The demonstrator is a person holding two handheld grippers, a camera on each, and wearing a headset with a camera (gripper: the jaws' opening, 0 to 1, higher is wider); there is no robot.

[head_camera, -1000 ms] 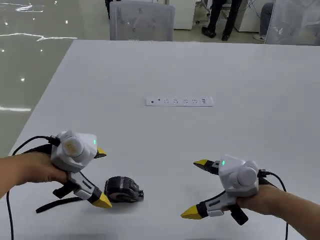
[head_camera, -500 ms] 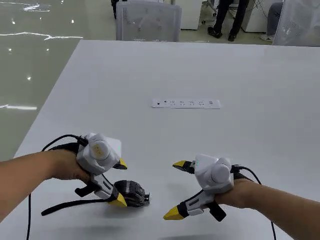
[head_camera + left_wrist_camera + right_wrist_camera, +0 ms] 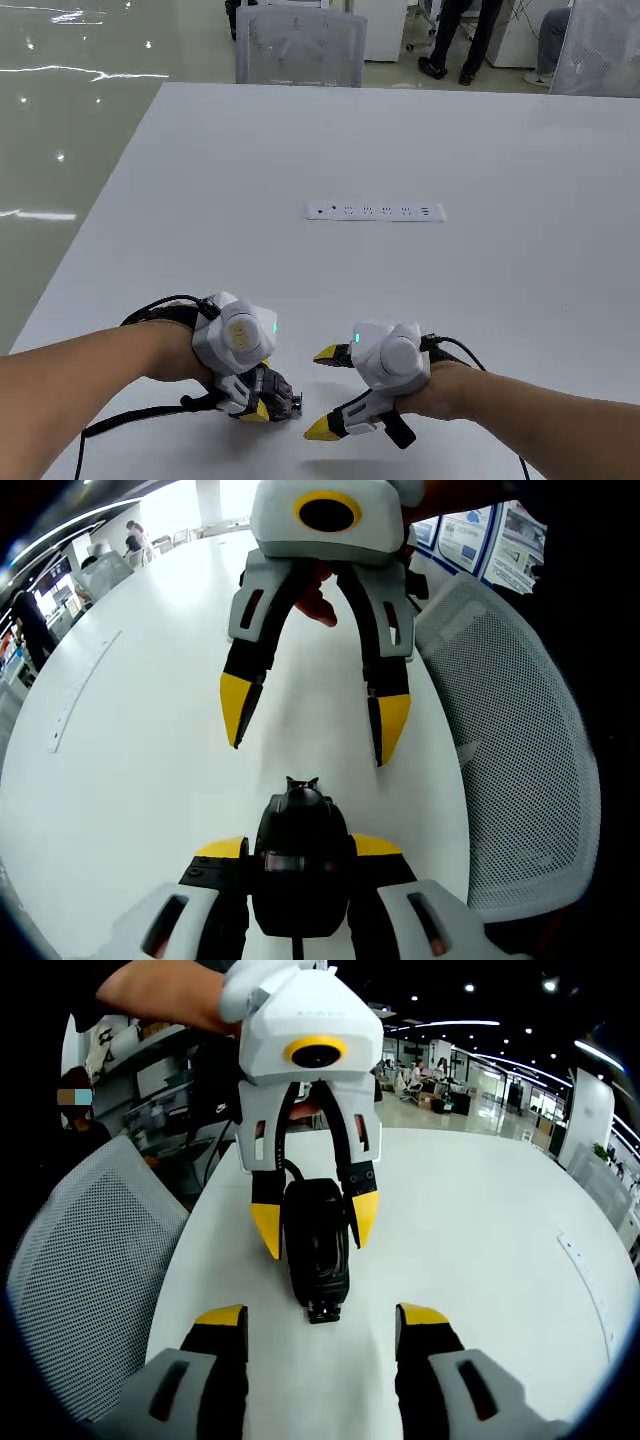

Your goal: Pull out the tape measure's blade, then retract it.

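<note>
While the left gripper [image 3: 260, 390] clamps on the tape measure [image 3: 280, 388], its yellow fingertips [image 3: 372, 845] press both flanks of the housing. Jaws are only as wide as the case and hold nothing else.

Tape measure: black, rounded, rubbery-looking housing, sitting low between those jaws on the table [image 3: 400, 140]. Its long axis runs along the left gripper's jaws. The mouth end with the small metal hook [image 3: 302, 783] sticks out past the fingertips, aimed straight at the right gripper [image 3: 322, 392]. Blade is in; only the hook shows at the mouth.

Right gripper: jaws spread wide, holding nothing, facing the left one head-on. The hook sits just ahead of its fingertips, on the centreline of the gap, apart from both jaws.

Both grippers: white moulded plastic bodies, black jaw arms, yellow wedge tips. Black cable [image 3: 130, 415] trails behind the left one.

Table is flat, matte white. White power strip [image 3: 375, 212] lies flat, well beyond both grippers. Grey mesh-back chair [image 3: 300, 45] stands at the far edge. Floor [image 3: 70, 100] is glossy and reflects ceiling lights. People [image 3: 450, 30] stand far back.
</note>
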